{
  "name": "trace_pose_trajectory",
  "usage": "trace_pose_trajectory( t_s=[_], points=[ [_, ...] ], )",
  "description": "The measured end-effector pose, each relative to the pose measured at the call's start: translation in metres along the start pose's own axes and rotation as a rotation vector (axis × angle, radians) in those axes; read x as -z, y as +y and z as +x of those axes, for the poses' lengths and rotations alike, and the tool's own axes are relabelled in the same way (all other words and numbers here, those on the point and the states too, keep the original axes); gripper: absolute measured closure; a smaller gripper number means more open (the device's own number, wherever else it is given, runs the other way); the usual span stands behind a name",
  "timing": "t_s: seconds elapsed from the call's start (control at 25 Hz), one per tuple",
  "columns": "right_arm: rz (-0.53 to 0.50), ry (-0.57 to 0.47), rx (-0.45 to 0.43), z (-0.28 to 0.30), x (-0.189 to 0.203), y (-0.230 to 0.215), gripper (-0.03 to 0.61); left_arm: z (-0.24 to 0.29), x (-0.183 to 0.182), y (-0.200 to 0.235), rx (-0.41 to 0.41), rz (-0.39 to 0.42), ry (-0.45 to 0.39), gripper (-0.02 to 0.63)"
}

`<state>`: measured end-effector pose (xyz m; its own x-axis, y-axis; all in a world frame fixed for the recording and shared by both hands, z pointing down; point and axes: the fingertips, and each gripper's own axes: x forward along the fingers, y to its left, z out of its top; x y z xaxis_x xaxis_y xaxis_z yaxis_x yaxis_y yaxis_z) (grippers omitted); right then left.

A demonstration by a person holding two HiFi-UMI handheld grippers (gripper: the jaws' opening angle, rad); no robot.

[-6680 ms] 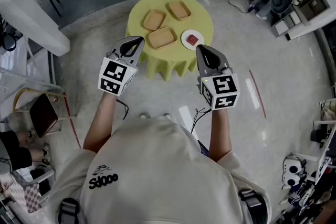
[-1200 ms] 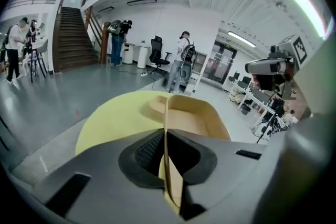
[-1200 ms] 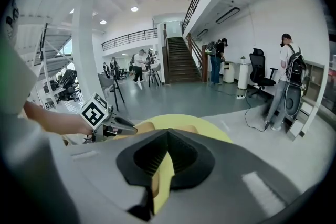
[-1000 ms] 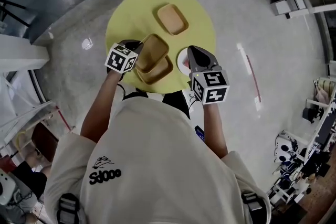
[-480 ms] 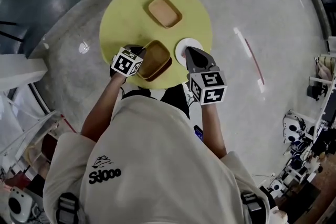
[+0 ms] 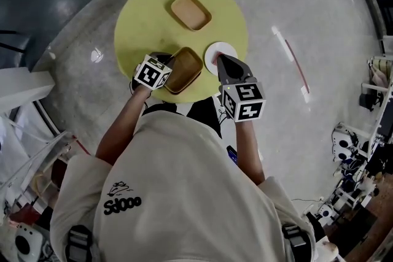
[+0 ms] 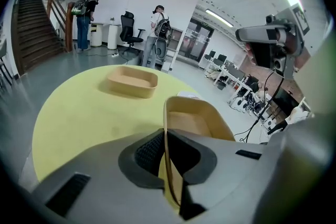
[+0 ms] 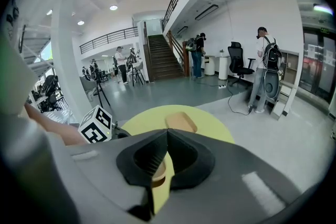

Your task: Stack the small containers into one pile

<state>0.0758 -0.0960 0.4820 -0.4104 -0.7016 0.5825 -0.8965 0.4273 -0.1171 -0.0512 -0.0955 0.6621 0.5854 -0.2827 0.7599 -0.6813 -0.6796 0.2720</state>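
Head view: the left tongs pinch the near wall of a tray. A second ago that tray hung skewed over another one, and now the two outlines have merged at the near edge of the tabletop. The lower tray is covered, so I cannot tell it apart. I judge the pair nested, or nearly so, and letting go looks like the step in hand. The right tongs are pressed together and empty, hanging just over a white plate beside the stack. The last tray sits well apart at the far side, with bare tabletop between. The plate lies off that line, so only the right tongs' own place beside the stack could crowd the reach.
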Motion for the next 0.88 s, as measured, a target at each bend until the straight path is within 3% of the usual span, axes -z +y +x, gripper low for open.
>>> trace_pose_trajectory(
  t_s=[0.32,0.52,0.88],
  points=[
    [-0.01,0.007,-0.013,0.0047,-0.0026,0.0058,0.568,-0.001,0.0002,0.0,0.038,-0.008,0.009,0.597],
    [-0.008,0.012,-0.014,0.007,-0.0026,0.0072,0.568,-0.0034,0.0053,-0.0074,0.147,-0.077,0.063,0.597],
    [0.005,0.019,-0.004,0.0055,0.0011,0.0044,0.568,-0.0079,0.0027,-0.0046,0.149,-0.057,0.099,0.597]
  ],
)
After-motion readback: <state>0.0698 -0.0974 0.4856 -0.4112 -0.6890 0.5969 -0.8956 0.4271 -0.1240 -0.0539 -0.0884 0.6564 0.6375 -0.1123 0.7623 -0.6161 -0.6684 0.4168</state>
